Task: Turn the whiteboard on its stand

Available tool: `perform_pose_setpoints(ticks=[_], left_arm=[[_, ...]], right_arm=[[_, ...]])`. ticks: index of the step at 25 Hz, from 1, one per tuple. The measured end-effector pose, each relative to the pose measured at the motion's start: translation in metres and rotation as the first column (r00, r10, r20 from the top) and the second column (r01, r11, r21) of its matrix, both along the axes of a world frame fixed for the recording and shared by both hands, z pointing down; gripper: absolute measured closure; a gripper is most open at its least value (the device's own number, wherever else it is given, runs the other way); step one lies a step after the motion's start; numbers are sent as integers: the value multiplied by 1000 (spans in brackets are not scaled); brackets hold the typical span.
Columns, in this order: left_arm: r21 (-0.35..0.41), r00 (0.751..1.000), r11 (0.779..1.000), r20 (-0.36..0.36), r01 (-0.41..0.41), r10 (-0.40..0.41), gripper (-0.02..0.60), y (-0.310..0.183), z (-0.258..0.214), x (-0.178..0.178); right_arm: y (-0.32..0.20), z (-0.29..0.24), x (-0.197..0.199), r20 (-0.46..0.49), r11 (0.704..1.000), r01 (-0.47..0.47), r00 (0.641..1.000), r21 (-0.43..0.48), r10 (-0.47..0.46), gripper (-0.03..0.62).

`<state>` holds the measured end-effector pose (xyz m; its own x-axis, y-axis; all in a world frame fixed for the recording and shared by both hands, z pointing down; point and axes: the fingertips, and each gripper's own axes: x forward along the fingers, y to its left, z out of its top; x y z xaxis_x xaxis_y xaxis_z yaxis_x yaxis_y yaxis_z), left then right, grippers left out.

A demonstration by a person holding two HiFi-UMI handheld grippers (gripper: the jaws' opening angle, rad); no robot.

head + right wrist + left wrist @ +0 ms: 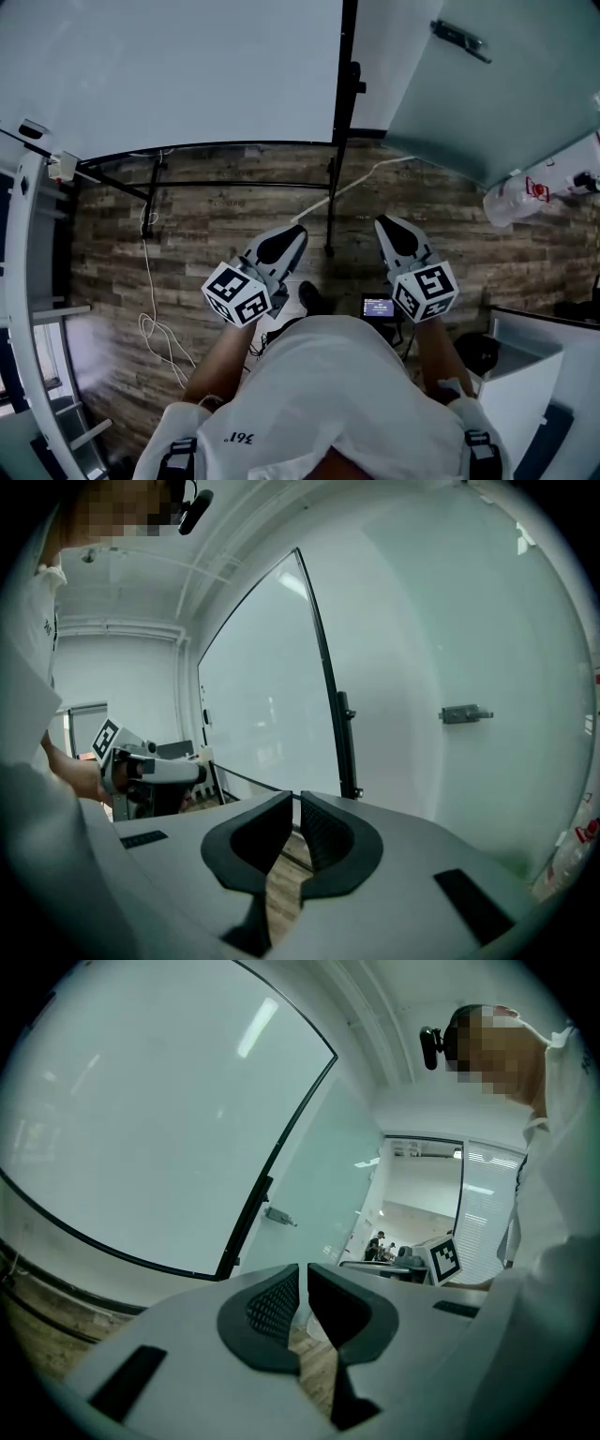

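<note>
Wood-grain planks cover the floor (225,220), and on it stands the black stand (335,202) of the whiteboard (178,75). The board rises at the far left of the scene, its pale face blank and edged with a dark frame. It stands well apart from both grippers.

The only container we can make out is a clear plastic bottle (525,192) with a red label, lying tilted at the far right. We cannot tell what is in it, or what it rests on.

We hold the left gripper (298,229) and the right gripper (382,223) side by side over the floor, near our body, both pointing toward the stand. In the left gripper view its fingers (272,1307) are drawn together to a thin slit with nothing between them. In the right gripper view its fingers (323,836) are likewise closed on nothing.

A white cable (150,281) trails in loops down the left of the floor, and another white line runs from the stand's foot toward the right. To the right of the whiteboard a frosted glass door (487,94) carries a dark handle (459,39). A small lit screen (378,307) shows just beside the right gripper, and a dark shoe (314,298) lies between the two grippers. White furniture edges the scene at left and at near right.
</note>
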<state>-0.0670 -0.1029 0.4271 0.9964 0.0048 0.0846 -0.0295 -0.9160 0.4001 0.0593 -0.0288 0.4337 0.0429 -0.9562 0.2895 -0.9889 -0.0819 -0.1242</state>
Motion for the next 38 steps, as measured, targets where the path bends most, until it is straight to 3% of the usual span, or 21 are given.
perform_pose_setpoints(ticks=[6, 15, 30, 38], left_arm=[[10, 1000, 1000, -5, -20, 20, 561, -28, -1, 7], [30, 1000, 1000, -14, -5, 5, 561, -37, -4, 34], [27, 978, 978, -23, 207, -206, 554, -41, -10, 112], [36, 962, 962, 0, 271, -272, 532, -46, -12, 127]], right_arm=[[-37, -8, 6, -9, 1000, -9, 1000, 27, 9, 566], [-50, -5, 29, -15, 999, 21, 1000, 27, -21, 566], [-82, -19, 111, -71, 962, 269, 961, 35, -266, 564], [-98, -28, 126, -113, 932, 360, 928, 40, -354, 558]])
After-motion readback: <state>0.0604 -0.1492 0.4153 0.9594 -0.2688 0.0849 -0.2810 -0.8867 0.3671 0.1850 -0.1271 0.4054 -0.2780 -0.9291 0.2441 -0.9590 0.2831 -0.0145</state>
